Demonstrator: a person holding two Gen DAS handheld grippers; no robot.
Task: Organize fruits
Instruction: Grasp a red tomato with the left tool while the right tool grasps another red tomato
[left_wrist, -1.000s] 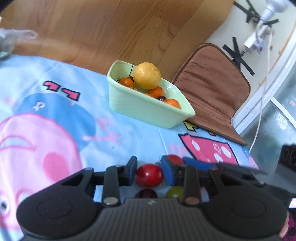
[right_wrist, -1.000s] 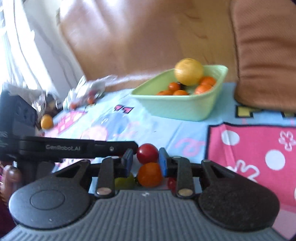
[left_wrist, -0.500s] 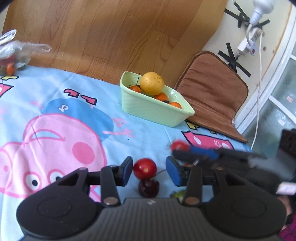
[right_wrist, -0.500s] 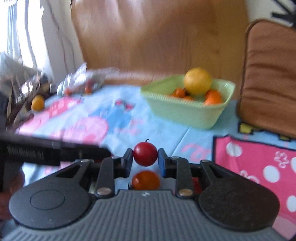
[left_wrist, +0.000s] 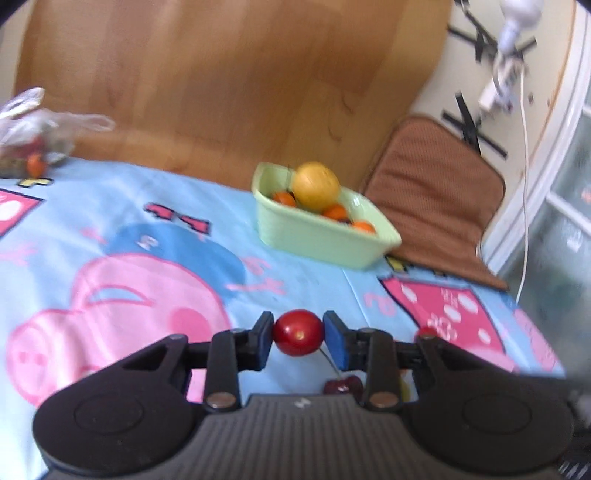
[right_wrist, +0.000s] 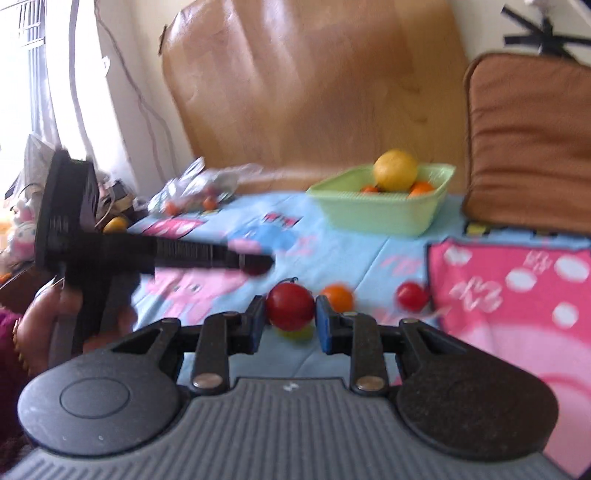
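Note:
My left gripper is closing its jaws on a red cherry tomato; both blue pads touch it, and it hangs above the cartoon blanket. A dark cherry lies on the cloth just below. My right gripper is shut on another red cherry tomato. Under and behind it lie a yellow-green fruit, an orange tomato and a red tomato. The pale green basket, farther back, holds a yellow citrus and small orange fruits.
A brown cushion leans right of the basket. A clear plastic bag of small fruits sits at the blanket's far left edge. A person's hand carries the left gripper, which crosses the right wrist view. A white cable hangs at the right.
The left gripper widened, then closed on the red tomato and lifted it off the cloth. The right gripper closed on its red tomato, then raised it and drew back from the loose fruits.

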